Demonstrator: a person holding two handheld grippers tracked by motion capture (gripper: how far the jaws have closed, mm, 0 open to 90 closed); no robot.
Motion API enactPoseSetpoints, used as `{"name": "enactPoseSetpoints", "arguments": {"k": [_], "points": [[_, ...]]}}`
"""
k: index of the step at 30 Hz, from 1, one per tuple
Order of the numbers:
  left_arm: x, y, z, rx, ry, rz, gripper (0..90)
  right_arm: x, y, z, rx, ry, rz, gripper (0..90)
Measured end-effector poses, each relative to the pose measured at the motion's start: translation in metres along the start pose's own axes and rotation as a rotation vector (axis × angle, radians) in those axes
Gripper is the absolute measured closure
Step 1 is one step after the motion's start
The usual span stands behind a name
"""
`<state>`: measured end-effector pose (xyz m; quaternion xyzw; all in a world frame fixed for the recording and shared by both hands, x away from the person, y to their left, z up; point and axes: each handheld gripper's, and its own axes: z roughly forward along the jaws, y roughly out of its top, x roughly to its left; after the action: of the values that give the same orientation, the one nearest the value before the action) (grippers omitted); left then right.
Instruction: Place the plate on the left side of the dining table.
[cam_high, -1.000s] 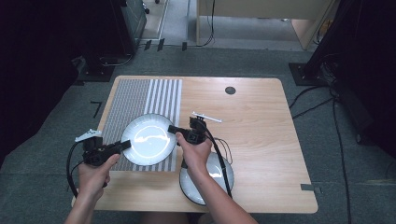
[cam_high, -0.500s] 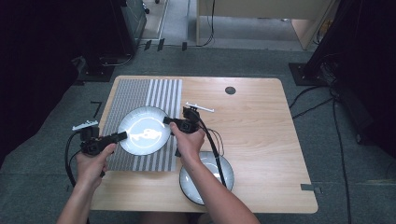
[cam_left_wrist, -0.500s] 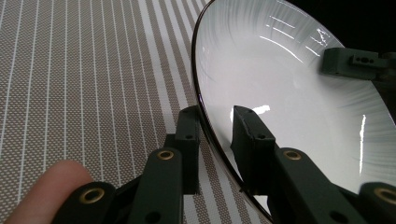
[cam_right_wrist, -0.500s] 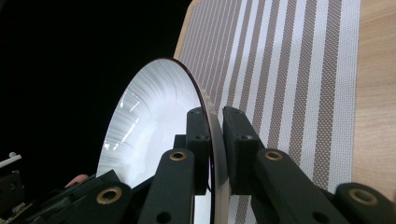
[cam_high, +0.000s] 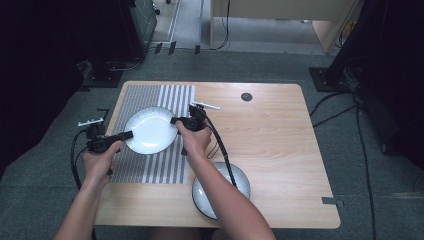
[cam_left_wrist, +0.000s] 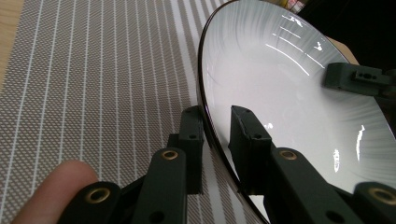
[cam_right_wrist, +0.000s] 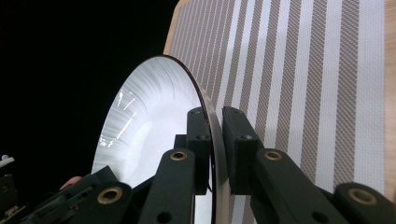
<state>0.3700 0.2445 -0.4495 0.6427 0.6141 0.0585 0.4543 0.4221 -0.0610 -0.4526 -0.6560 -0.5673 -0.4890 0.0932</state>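
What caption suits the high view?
Two black claws, left and right, grip a round white plate above a striped placemat.

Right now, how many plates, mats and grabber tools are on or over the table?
Plates: 2, the held plate over the mat and the second plate near the table's front edge.
Striped placemats: 1, the striped placemat.
Grippers: 2, the left gripper and the right gripper, each clamped on the held plate's rim.
Total: 5
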Motion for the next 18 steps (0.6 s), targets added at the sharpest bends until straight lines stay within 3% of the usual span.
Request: {"name": "enactPoseSetpoints", "arguments": {"k": [5, 7, 12, 18], "points": [[0.008, 0.006, 0.011, 0.012, 0.023, -0.016, 75.9, -0.001, 0.006, 0.015, 0.01, -0.02, -0.004, 82.2], [0.012, 0.009, 0.016, 0.013, 0.032, -0.022, 76.3, -0.004, 0.009, 0.021, 0.013, -0.021, 0.021, 82.1], [0.02, 0.017, 0.028, -0.007, 0.055, -0.061, 77.6, -0.013, 0.017, 0.039, 0.036, -0.019, 0.054, 82.3], [0.025, 0.025, 0.038, -0.024, 0.09, -0.08, 79.1, -0.018, 0.023, 0.054, 0.019, -0.013, 0.049, 82.5]]}}
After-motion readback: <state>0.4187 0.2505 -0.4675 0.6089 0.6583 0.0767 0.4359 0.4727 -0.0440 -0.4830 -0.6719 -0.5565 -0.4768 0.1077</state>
